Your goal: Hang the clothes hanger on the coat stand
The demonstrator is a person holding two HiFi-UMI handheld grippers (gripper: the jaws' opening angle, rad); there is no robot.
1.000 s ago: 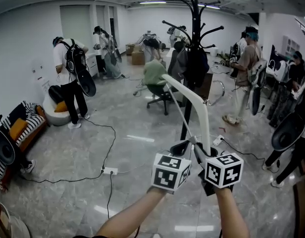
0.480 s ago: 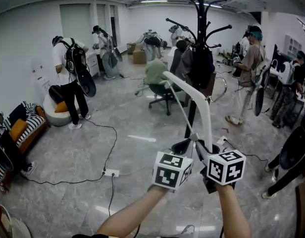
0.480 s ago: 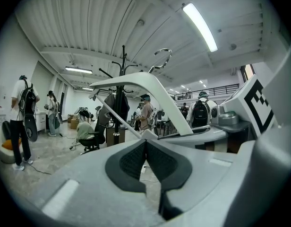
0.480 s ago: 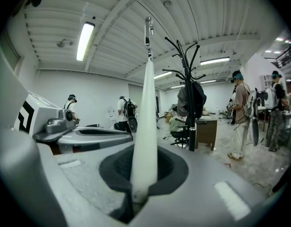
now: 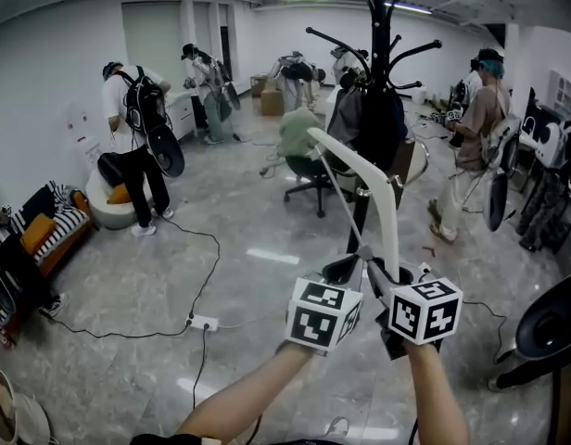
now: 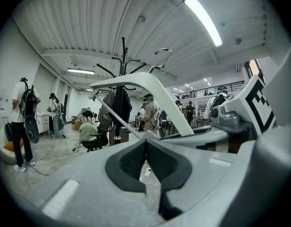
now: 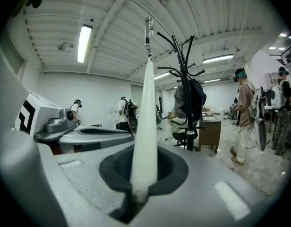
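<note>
A white clothes hanger rises from my two grippers toward the black coat stand, which carries dark clothes. My right gripper is shut on the hanger's lower arm end, and the metal hook points up to the left of the coat stand. My left gripper sits just beside it, jaws closed at the tip where the hanger's thin bar runs in. The hanger's arm crosses the left gripper view in front of the coat stand. The hanger hangs apart from the stand.
An office chair with a seated person in green stands left of the stand. A desk is behind it. A power strip and its cable lie on the floor at left. Several people stand around; one is to the right.
The coat stand has come closer and higher in the head view. Both grippers keep the hanger in the same hold. The people at the right edge have shifted.
</note>
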